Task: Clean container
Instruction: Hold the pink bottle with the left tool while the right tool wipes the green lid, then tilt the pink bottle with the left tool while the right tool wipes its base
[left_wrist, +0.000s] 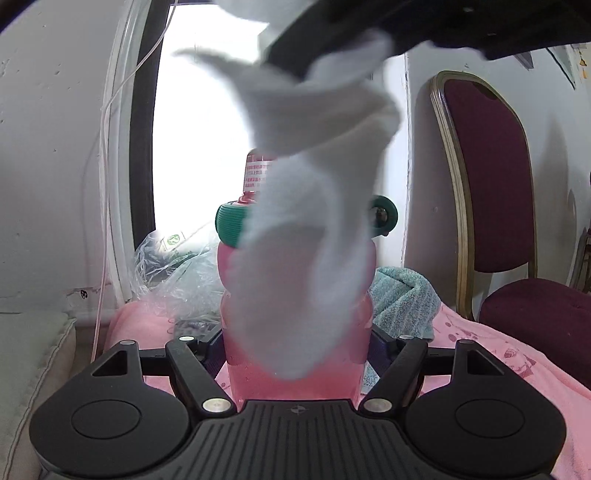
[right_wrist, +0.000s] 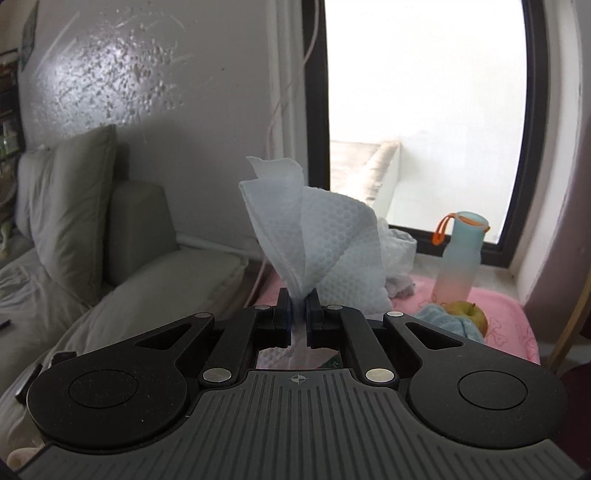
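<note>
Pink bedding underlies the pink bottle clamped in the left hand-held gripper; the right hand-held gripper pinches a paper towel draped against it, so wiping looks underway, extent unclear.

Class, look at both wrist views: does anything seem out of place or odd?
Mildly: an apple lies on the pink blanket against a teal towel, amid cleaning things. Crumpled plastic wrap sits by the window.

pink bottle | green cap | white dimpled tissue | possibly teal towel
</note>
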